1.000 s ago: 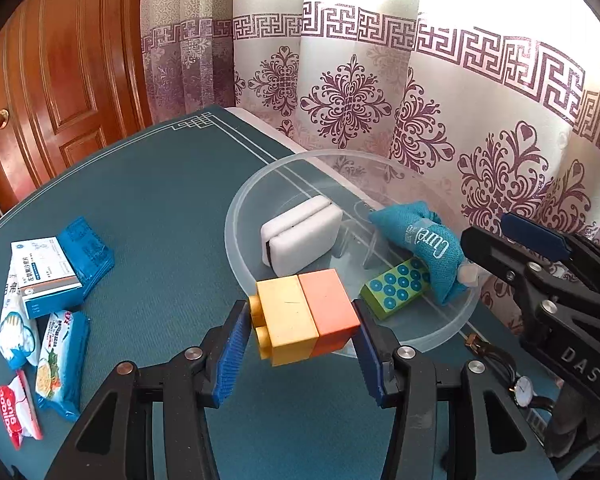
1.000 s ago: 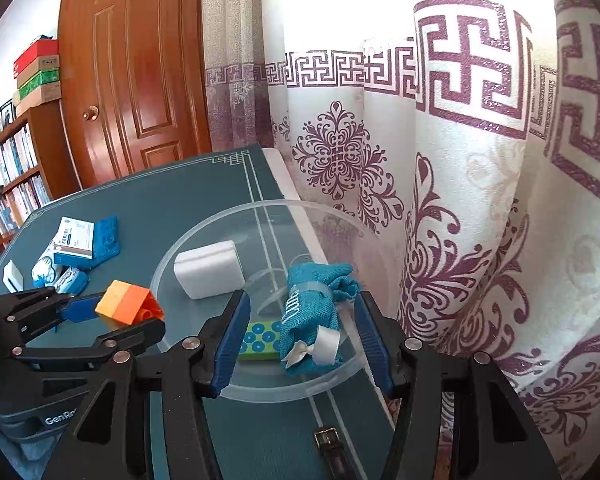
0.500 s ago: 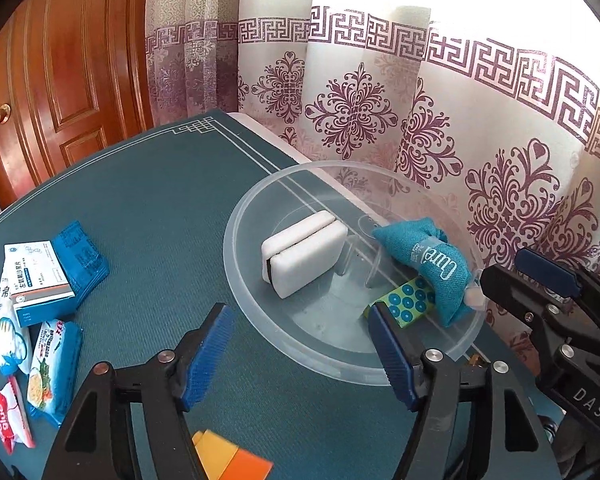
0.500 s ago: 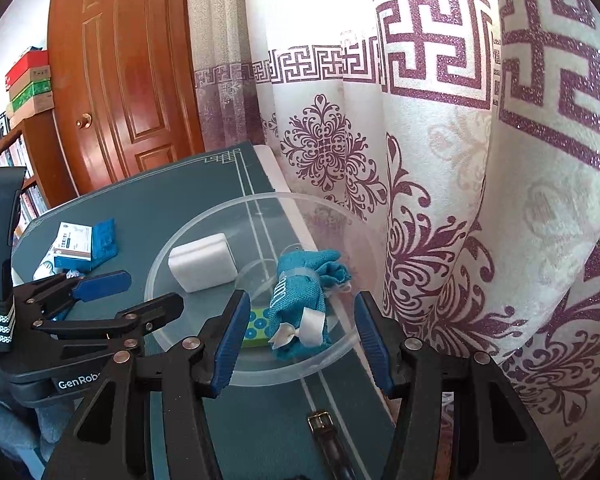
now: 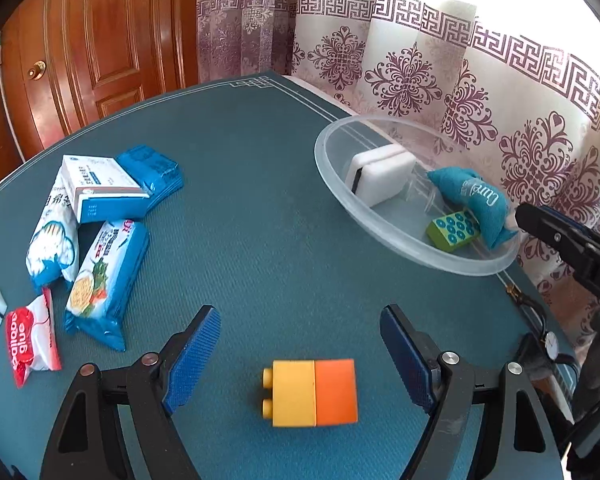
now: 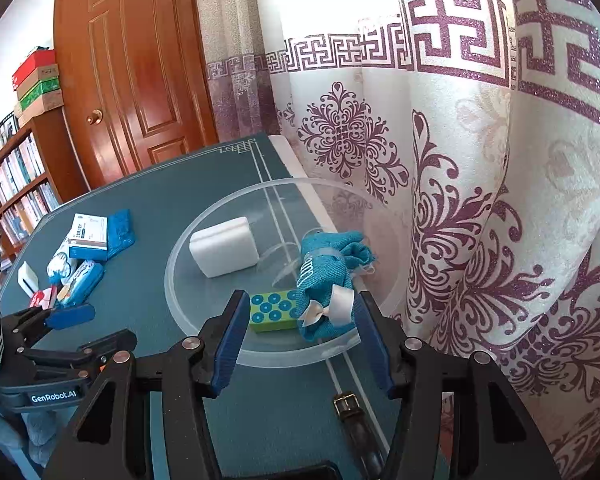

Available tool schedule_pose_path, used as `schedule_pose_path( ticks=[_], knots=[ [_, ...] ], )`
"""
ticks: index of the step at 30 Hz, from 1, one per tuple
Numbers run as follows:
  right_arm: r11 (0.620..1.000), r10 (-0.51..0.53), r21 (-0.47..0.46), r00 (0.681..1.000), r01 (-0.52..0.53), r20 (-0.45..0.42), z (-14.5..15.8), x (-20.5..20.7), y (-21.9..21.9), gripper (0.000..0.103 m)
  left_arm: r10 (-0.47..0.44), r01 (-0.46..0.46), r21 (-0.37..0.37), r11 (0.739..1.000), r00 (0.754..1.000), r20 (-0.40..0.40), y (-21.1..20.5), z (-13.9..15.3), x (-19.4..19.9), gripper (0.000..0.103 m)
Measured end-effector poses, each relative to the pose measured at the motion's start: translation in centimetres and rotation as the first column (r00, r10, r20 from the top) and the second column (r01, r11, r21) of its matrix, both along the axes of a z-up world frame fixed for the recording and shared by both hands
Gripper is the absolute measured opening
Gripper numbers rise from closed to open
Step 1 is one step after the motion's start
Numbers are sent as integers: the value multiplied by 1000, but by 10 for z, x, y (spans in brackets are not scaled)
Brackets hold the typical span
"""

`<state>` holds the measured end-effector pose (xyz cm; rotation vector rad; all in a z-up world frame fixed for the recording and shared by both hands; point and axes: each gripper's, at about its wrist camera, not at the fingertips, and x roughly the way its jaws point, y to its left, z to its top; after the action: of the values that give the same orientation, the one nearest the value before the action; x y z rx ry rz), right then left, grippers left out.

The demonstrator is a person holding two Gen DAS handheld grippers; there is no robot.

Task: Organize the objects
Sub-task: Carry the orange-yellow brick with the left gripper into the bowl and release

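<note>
We work over a teal table (image 5: 260, 200) beside a patterned curtain (image 6: 480, 160) and a wooden door (image 6: 140, 80). Our left gripper (image 5: 300, 356) gapes wide, empty; the yellow-orange block (image 5: 314, 392) lies on the table between its jaws, untouched. Our right gripper (image 6: 300, 340) stands wide just before the clear bowl (image 6: 180, 300), whose near rim its fingers hide. A red packet (image 5: 30, 344) reads "Balloon glue".

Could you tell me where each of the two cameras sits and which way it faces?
Left wrist: on the left gripper, looking down at the yellow-orange block on the table; its open fingers show.
Right wrist: on the right gripper, facing the clear bowl; its open fingers show.
Shared: the bowl, white sponge, teal pouch, and each other's gripper.
</note>
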<state>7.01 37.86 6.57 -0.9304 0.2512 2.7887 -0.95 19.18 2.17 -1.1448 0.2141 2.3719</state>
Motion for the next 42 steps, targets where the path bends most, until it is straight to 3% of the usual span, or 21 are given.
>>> schedule_pose_path(
  ticks=[8,13,15,25,35,36,37,39,42],
  knots=[
    [1000,9,-11,1000,-9,-2,-1,2,-2,56,-5,6,-55,998,1000,13,-5,-8,22,81],
    [1000,13,-16,1000,-13,1,-3,1,-2,56,-21,22,-73,997,999,26,3,-12,21,45],
    [1000,14,-15,1000,-14,-1,-2,2,-2,56,-30,32,-67,997,999,22,7,-10,20,44],
    [1000,-4,-23,1000,4,-5,-4,1,3,56,-115,116,13,993,990,-81,48,27,13,44],
    [1000,-20,-12,1000,20,-2,-6,0,5,56,-151,157,39,987,981,-123,86,29,-12,45],
    [1000,-20,-12,1000,20,1,-7,-1,5,56,-145,152,45,987,981,-128,87,28,-13,46],
    [1000,-19,-13,1000,19,5,-8,-2,5,56,-136,143,46,989,983,-126,86,27,-16,59],
    [1000,-19,-14,1000,19,9,-10,-2,4,56,-107,115,59,992,986,-125,83,24,-19,76],
    [1000,-20,-14,1000,20,12,-12,-2,4,56,-89,97,69,993,990,-106,73,20,-22,77]
  ],
)
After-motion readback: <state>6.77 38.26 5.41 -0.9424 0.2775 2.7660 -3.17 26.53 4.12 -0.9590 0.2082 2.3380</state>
